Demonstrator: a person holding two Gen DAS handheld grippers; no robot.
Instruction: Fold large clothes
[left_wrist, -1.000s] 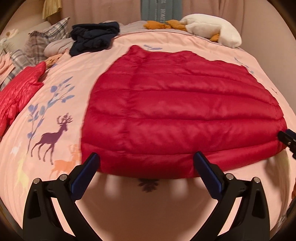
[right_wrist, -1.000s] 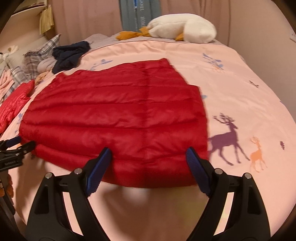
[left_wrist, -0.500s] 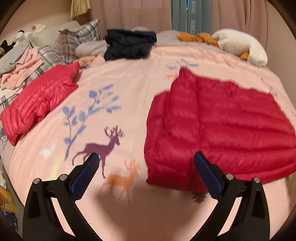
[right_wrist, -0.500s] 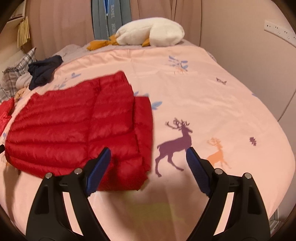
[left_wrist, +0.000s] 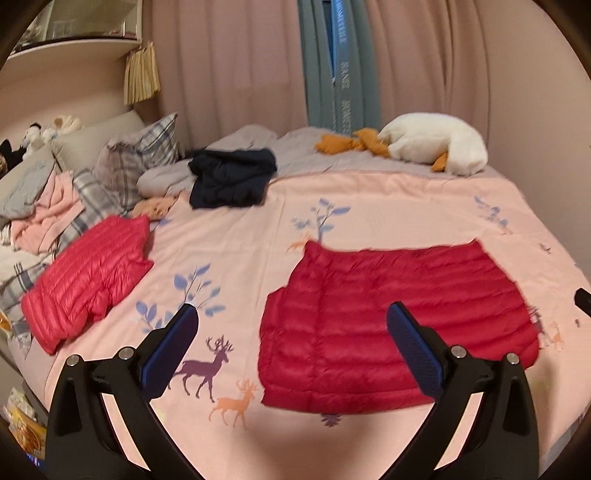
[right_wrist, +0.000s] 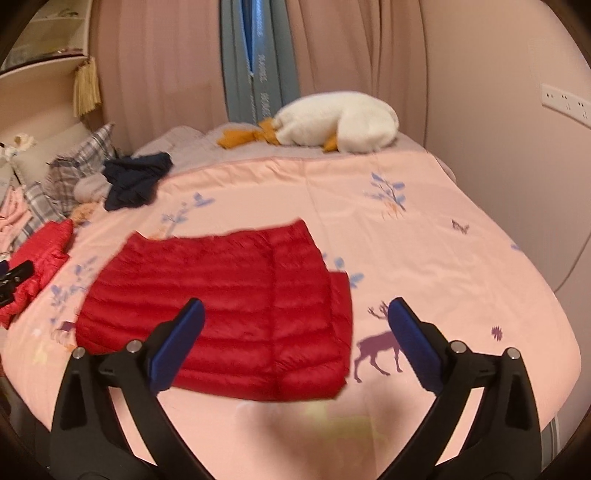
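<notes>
Both grippers have lifted back from the red jacket (left_wrist: 391, 328), right jaws just opening wider.
Left gripper (left_wrist: 291, 343) and right gripper (right_wrist: 295, 343) gape wide, empty; jacket lies folded flat on the pink bed (right_wrist: 443, 258).

A deep red quilted jacket (left_wrist: 391, 321) lies on a pale pink bedspread (left_wrist: 388, 199) printed with purple and orange deer and blue leaves. Toward the far edge lie a navy garment (left_wrist: 231, 177), a plaid pillow (left_wrist: 136, 158) and a white plush goose (left_wrist: 432, 146).
</notes>
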